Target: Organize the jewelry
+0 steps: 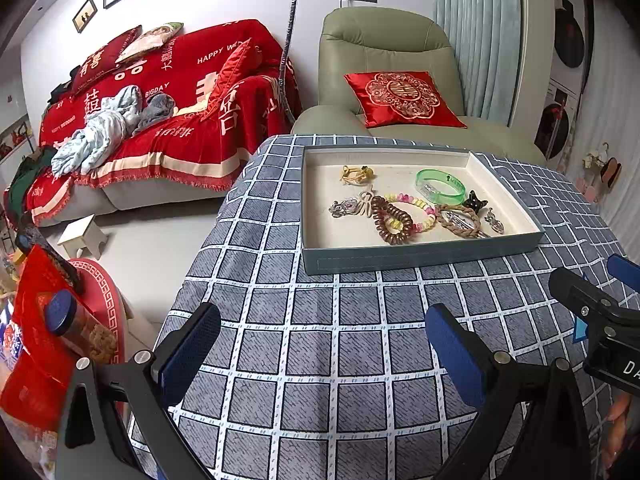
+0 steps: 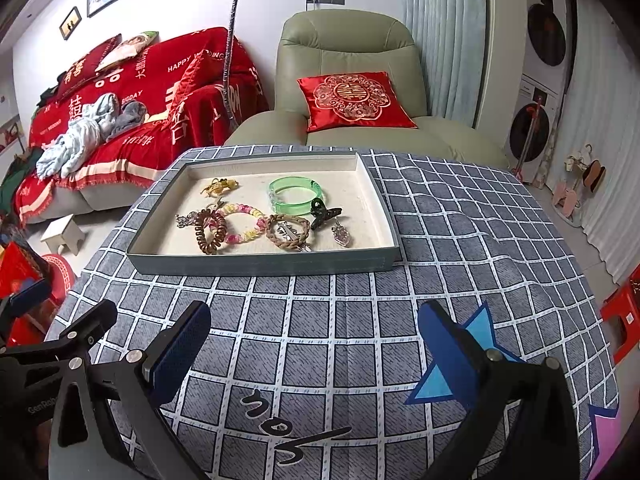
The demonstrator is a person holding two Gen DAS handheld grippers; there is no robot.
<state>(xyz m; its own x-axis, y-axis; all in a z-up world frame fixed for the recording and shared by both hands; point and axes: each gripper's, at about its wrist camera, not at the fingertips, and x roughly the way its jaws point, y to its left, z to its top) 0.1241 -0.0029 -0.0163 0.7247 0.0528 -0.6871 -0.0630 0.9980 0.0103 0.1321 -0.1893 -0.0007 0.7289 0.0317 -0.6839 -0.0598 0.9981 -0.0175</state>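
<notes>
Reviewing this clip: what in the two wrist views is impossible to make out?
- Silver charm, left view: too small to identify.
- Silver clip, right view: partly covered by the braided band.
- Right gripper, left view: cut off by the frame edge.
- Tablecloth writing, right view: upside down, unreadable.

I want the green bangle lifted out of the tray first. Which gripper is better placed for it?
Right, probably. The green bangle lies toward the tray's right side, closer to the right gripper. The left gripper would have to reach across. Both hang open, short of the tray.
</notes>
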